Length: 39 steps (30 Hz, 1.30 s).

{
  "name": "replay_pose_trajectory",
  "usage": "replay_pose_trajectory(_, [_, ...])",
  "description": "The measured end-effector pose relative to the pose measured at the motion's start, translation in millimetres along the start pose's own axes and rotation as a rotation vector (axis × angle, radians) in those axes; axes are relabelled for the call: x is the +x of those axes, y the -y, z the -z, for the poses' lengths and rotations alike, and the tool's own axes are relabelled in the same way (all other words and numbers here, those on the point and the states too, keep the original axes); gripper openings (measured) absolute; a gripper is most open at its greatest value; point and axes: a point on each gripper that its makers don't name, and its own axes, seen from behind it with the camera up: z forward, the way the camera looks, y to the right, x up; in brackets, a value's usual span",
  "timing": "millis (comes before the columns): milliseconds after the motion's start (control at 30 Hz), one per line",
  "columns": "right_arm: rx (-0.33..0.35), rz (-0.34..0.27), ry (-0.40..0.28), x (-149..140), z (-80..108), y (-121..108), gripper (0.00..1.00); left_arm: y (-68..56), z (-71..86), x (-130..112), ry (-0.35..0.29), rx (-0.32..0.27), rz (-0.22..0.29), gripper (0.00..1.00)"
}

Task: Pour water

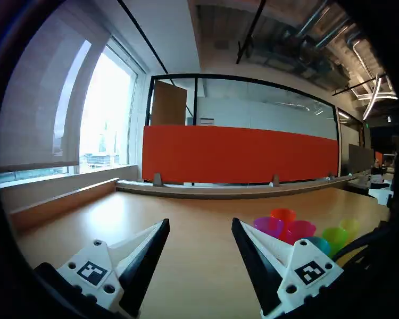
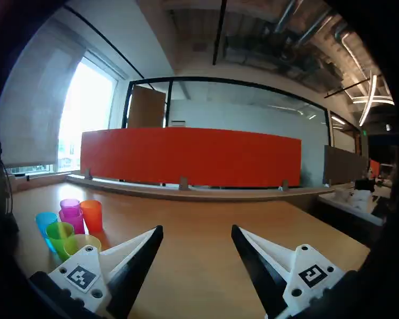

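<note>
in the left gripper view we see the blue cup only in part, because one finger of the left gripper covers its lower side. dark cables cover the foot of the yellow cup. in the right gripper view a finger of the right gripper hides the lower part of the yellow cup. we cannot tell if any cup holds water. the things on the far desk are too small to name. the lower edge cuts off both gripper bodies.

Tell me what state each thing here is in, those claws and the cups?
Left gripper, open, holding nothing.
Right gripper, open, holding nothing.
Orange cup, upright on the desk.
Purple cup, upright.
Pink cup, upright.
Green cup, upright.
Blue cup, upright.
Yellow cup, upright.
</note>
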Motion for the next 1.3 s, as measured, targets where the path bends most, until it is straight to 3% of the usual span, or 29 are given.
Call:
replay_pose_trajectory(400, [0.023,0.007,-0.013,53,-4.2,0,1.00,1.4,-10.4,28,0.017,-0.006,-0.023,0.86])
replay_pose_trajectory(700, [0.045,-0.019,-0.013,92,-11.9,2,1.00,-0.9,-16.4,60,0.019,-0.030,-0.009,0.86])
replay_pose_trajectory(900, [0.057,-0.058,-0.009,111,-17.4,2,1.00,-3.3,-22.2,75,0.038,-0.043,-0.009,0.86])
replay_pose_trajectory(1300, [0.091,-0.068,0.003,140,-22.0,6,0.99,-14.1,-28.6,113,0.036,-0.086,-0.035,0.86])
